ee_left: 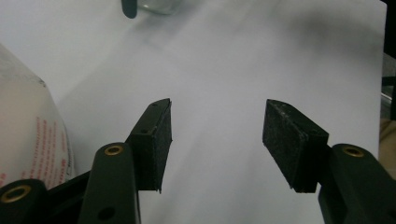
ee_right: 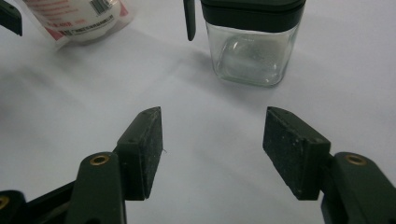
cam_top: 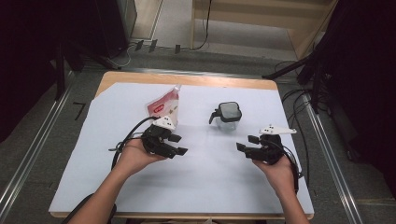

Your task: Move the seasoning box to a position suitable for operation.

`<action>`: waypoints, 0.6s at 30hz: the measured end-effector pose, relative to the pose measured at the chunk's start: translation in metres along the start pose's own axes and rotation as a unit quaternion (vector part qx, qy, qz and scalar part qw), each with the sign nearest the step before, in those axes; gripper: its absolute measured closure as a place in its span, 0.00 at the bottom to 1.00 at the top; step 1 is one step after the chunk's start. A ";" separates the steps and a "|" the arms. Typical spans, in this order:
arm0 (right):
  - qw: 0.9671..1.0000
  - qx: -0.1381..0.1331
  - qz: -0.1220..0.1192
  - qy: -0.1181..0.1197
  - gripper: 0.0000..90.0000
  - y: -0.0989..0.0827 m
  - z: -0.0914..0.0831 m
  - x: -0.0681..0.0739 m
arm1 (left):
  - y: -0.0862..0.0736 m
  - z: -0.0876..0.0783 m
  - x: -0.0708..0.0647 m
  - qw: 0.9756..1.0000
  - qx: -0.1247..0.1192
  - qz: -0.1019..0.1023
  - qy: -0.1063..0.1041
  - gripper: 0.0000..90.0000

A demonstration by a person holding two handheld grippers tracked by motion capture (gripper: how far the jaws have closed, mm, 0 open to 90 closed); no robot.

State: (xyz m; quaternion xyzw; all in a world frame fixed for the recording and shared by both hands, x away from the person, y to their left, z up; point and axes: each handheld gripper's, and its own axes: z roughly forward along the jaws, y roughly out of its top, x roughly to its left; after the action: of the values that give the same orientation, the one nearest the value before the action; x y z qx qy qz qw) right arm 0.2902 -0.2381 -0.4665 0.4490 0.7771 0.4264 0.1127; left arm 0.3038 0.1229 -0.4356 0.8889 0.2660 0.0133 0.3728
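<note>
Your left gripper and right gripper stand apart, empty. Pouch far left; lidded clear jar right, contents unclear.

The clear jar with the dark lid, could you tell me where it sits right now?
In the high view the jar stands upright on the white sheet, right of the pouch and beyond both tools, untouched.
</note>
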 end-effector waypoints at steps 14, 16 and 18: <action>1.000 0.004 -0.003 0.001 0.39 -0.001 0.008 0.006 | -0.007 -0.001 -0.007 1.000 0.009 0.013 0.008 0.46; 1.000 0.002 -0.005 -0.001 0.39 -0.002 0.009 0.006 | -0.008 0.001 -0.005 1.000 0.007 0.008 0.007 0.45; 1.000 0.006 -0.004 -0.002 0.39 -0.002 0.009 0.007 | -0.009 0.002 -0.005 1.000 0.006 0.003 0.009 0.45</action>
State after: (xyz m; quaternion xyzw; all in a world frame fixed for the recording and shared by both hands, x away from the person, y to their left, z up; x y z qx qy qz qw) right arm 0.2902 -0.2276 -0.4721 0.4472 0.7813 0.4205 0.1131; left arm 0.2961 0.1244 -0.4418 0.8918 0.2669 0.0202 0.3647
